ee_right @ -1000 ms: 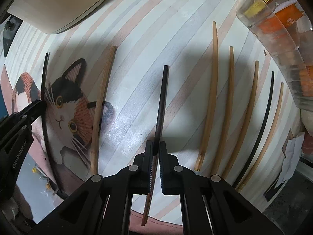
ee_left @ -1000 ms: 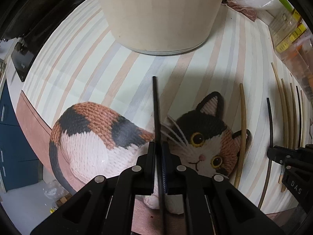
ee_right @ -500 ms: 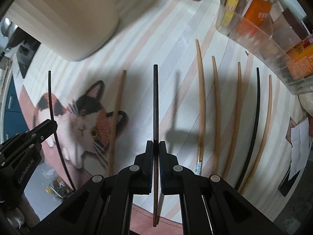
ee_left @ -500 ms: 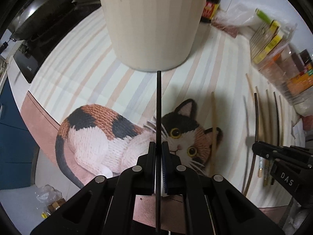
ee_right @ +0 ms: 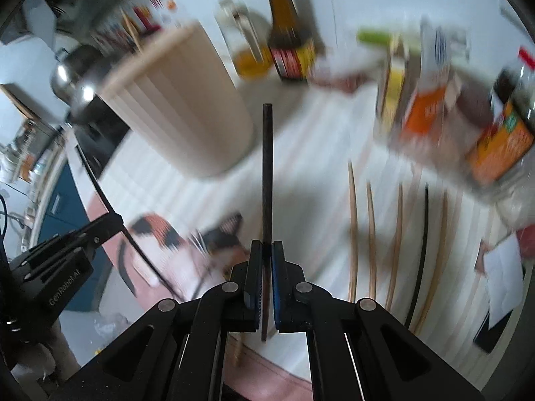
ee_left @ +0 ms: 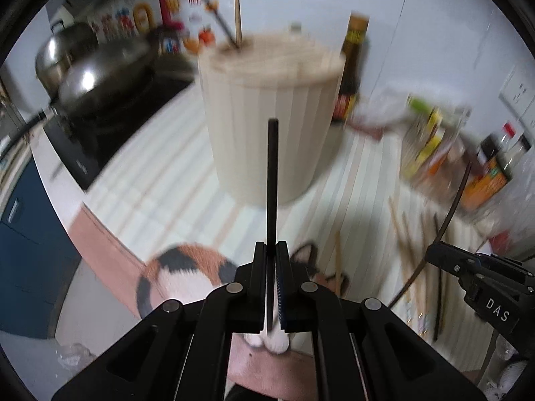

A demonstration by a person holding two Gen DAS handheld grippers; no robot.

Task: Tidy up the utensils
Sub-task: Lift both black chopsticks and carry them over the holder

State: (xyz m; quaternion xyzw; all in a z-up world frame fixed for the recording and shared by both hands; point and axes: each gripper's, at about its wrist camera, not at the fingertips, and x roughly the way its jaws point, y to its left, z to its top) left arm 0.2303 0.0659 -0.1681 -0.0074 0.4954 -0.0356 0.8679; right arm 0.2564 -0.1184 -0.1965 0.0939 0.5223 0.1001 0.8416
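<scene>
My left gripper [ee_left: 271, 250] is shut on a black chopstick [ee_left: 272, 180], lifted off the mat and pointing at the tall cream ribbed holder [ee_left: 271, 113], which has two chopsticks [ee_left: 234, 23] standing in it. My right gripper [ee_right: 266, 247] is shut on a dark chopstick [ee_right: 266, 173], also lifted, with the holder [ee_right: 180, 107] to its upper left. Several wooden chopsticks [ee_right: 371, 234] and a black one [ee_right: 422, 244] lie on the striped cat mat [ee_right: 327, 173]. Each gripper shows in the other's view: the right [ee_left: 478, 284], the left [ee_right: 67, 254].
A wok and pot [ee_left: 90, 77] sit on a stove at the left. Sauce and oil bottles [ee_right: 284, 33] stand behind the holder. A clear box of packets and jars [ee_right: 468, 110] lines the right side. The counter edge drops off at the left front.
Both grippers have risen and tilted up from the mat, each carrying its chopstick. The holder's rim and the back wall have come into view. The view is motion-blurred.
</scene>
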